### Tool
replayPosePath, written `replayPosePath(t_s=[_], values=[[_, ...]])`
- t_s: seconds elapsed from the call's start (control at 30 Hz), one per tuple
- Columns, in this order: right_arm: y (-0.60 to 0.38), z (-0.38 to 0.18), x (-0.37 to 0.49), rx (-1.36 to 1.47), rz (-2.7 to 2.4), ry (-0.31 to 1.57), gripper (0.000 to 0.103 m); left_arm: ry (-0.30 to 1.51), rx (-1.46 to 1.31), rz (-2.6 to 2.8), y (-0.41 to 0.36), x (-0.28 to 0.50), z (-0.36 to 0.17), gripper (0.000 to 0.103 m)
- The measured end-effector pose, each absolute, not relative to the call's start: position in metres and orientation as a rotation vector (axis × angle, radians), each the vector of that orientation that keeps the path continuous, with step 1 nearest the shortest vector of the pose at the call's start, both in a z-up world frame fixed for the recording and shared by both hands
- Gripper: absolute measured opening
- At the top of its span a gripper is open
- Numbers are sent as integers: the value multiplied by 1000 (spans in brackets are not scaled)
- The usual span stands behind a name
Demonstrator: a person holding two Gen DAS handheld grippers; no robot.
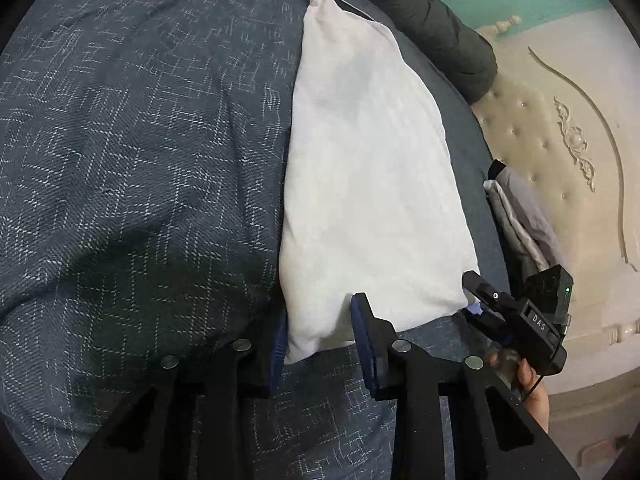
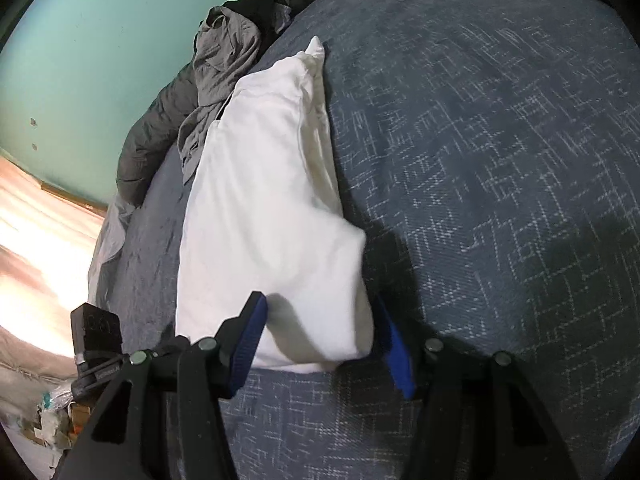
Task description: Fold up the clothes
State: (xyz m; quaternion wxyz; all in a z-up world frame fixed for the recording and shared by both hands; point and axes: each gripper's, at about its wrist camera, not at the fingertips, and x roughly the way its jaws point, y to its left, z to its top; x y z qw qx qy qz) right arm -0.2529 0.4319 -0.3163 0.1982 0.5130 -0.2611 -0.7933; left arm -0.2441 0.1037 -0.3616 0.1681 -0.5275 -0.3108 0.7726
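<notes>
A home bedroom is shown, as is told by the bed covered with a dark blue woven bedspread crossed by thin white lines (image 1: 140, 152), which fills most of both views. Beside the bed, a cream padded headboard with buttoned tufting and carved scrollwork (image 1: 560, 148) is seen below a plain teal painted wall (image 2: 100, 60). At the far edge of the bedspread a dark grey quilted bolster (image 1: 448, 36) and a crumpled grey garment (image 2: 224, 68) are left lying.
</notes>
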Motion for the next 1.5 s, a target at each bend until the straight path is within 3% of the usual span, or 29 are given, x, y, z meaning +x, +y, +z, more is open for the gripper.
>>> replayPosePath(t_s=[0.07, 0.1, 0.13, 0.2, 0.4, 0.73, 0.93, 1.5], values=[[428, -314, -253, 1437, -2229, -694, 54, -876, -1499, 2198, 106, -244, -362, 14], [428, -314, -252, 1438, -2220, -683, 44, -866, -1498, 2198, 108, -244, -361, 11], [427, -316, -253, 1442, -2205, -695, 33, -856, -1498, 2198, 110, -243, -361, 10], [426, -320, -253, 1447, -2178, -714, 25, -836, -1496, 2198, 114, -242, -361, 10], [432, -321, -251, 1428, -2173, -733, 16, -828, -1498, 2191, 119, -243, -367, 9], [440, -307, -250, 1292, -2166, -803, 11, -804, -1399, 2200, 112, -239, -345, 7], [446, -275, -248, 1202, -2170, -818, 10, -752, -1330, 2224, 101, -241, -305, 6], [467, -86, -275, 1090, -2228, -693, 8, -745, -1056, 2261, 125, -261, -138, 6]])
